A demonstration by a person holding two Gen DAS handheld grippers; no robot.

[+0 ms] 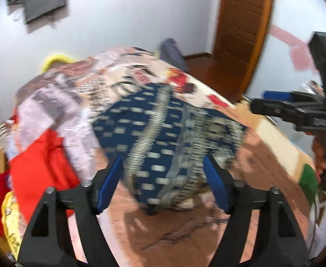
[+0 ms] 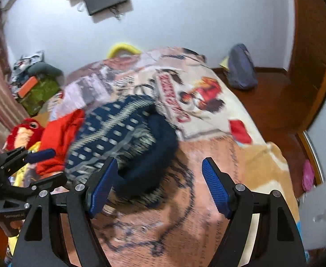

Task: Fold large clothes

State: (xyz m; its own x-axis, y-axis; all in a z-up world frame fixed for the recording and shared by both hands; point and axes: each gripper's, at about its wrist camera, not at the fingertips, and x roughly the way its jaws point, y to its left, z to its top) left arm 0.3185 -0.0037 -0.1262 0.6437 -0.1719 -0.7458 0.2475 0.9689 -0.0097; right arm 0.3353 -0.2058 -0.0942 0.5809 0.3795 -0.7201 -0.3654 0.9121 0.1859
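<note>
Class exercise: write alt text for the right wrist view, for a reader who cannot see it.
An open right gripper with blue pads hangs over a bed, gripping nothing. A navy patterned garment lies bunched ahead of it, partly behind its left finger, with a red garment beside that and the left gripper at the left edge.

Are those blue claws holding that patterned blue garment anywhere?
No. Both the left gripper and right gripper stand open, pads clear of the navy patterned garment, which lies on the bed.
</note>
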